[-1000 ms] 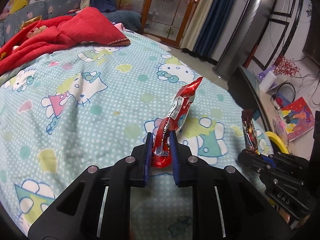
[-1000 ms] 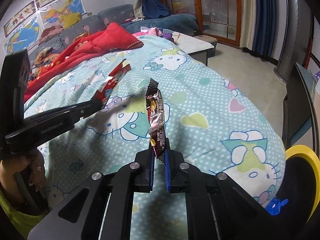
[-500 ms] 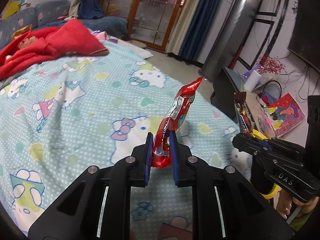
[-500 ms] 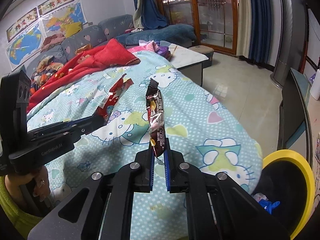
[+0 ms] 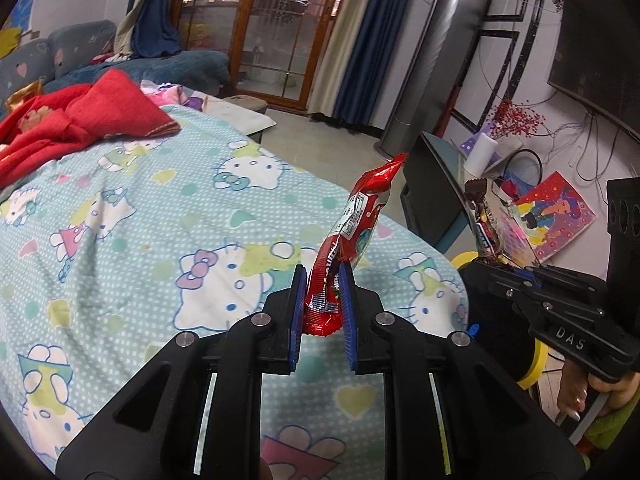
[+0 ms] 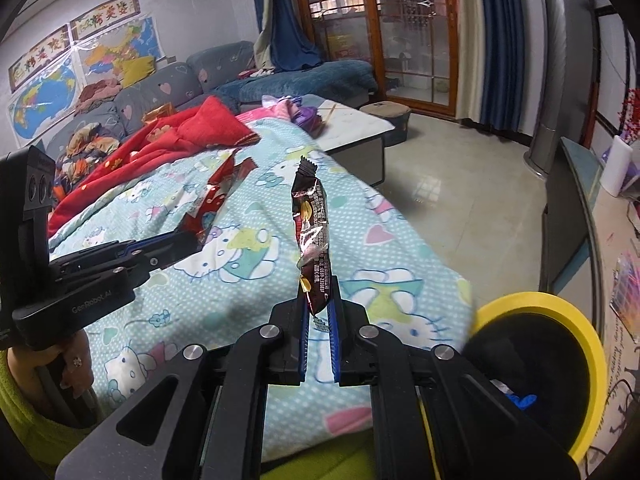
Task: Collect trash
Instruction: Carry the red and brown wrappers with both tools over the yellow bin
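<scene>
Wrappers, two: my left gripper (image 5: 323, 300) clenches red wrapper (image 5: 352, 236), rising toward 1 o'clock; right gripper (image 6: 318, 322) clenches dark wrapper (image 6: 312, 240), 12 o'clock. Casings read "GenRobot.AI", "DAS".

"DAS" stands in pale letters on the black body of the right claw (image 5: 504, 276), seen off to the right of the left claw (image 5: 323, 280). "GenRobot.AI" is printed on the left claw's side. The wall scrolls (image 6: 76, 42) far beyond carry Chinese characters, too blurred to read.
</scene>
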`<state>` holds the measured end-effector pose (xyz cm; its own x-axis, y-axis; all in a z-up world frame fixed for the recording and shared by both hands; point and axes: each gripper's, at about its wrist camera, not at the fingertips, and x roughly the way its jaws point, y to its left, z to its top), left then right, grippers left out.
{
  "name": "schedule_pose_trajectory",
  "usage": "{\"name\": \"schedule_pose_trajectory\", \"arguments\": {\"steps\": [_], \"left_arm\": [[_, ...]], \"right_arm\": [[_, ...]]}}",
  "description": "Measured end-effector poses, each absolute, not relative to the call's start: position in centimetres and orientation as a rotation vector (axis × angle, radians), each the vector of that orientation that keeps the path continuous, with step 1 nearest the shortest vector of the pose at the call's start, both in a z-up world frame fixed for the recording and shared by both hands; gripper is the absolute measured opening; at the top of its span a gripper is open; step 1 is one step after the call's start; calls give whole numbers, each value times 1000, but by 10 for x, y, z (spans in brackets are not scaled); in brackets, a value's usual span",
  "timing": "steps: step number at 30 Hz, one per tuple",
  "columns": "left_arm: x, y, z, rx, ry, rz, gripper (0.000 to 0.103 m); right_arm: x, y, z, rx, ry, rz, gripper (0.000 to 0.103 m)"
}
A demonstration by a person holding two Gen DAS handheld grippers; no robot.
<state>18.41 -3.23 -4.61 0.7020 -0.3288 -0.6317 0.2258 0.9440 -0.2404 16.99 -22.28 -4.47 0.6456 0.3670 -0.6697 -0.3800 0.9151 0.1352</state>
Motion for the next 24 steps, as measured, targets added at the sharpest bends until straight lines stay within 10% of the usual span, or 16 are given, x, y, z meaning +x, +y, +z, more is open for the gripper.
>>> {"name": "schedule_pose_trajectory", "arguments": {"steps": [24], "left_arm": [[168,-103,-38,-54,712,-458,11]], "right_arm": [[145,-305,-35,60,717,271,9]]}}
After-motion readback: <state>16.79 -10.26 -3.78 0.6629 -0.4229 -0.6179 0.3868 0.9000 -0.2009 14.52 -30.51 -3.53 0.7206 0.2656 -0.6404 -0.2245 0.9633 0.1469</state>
